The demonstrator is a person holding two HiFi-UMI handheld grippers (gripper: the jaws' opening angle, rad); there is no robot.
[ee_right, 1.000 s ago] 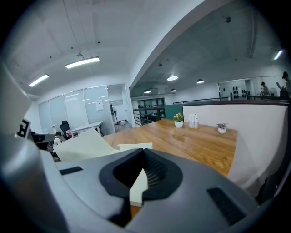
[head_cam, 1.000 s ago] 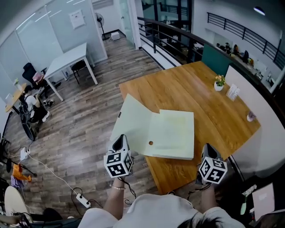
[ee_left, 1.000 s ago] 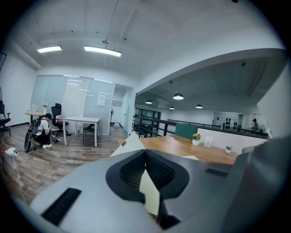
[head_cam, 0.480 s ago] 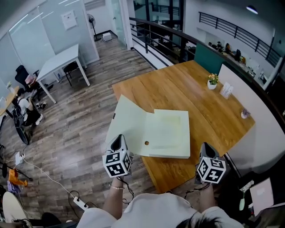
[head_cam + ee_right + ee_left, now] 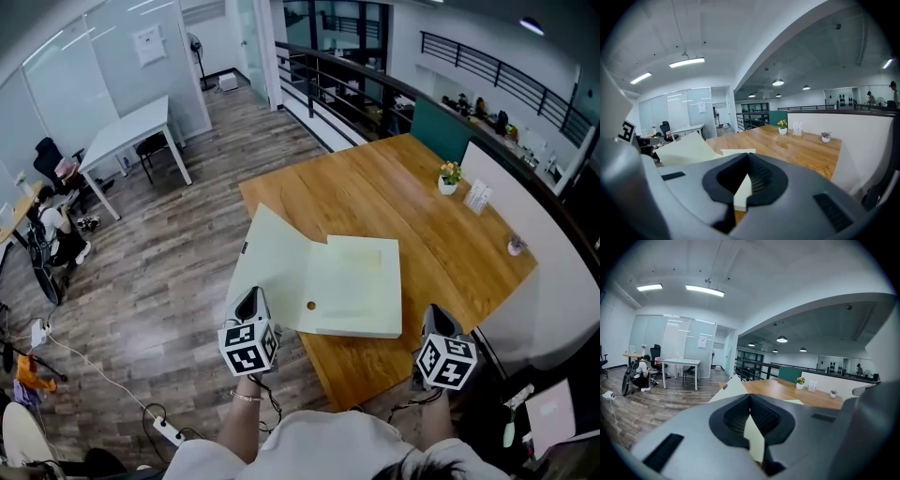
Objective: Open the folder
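Note:
A pale yellow-green folder (image 5: 361, 281) lies open on the near part of the wooden table (image 5: 394, 187). Its cover (image 5: 277, 272) is swung out to the left, past the table's edge, and slopes upward. My left gripper (image 5: 251, 302) is at the cover's near left edge. In the left gripper view its jaws (image 5: 750, 401) are shut on the thin cover (image 5: 754, 439). My right gripper (image 5: 437, 319) hangs off the folder's near right corner, a little apart from it. Its jaws (image 5: 749, 164) look shut with nothing in them, and the folder (image 5: 738, 151) lies beyond.
A small potted plant (image 5: 451, 175), a white card holder (image 5: 480, 195) and a little object (image 5: 515, 247) stand along the table's far right side. Beyond the table runs a black railing (image 5: 328, 75). On the wood floor to the left are a white table (image 5: 131, 127) and a power strip (image 5: 167, 427).

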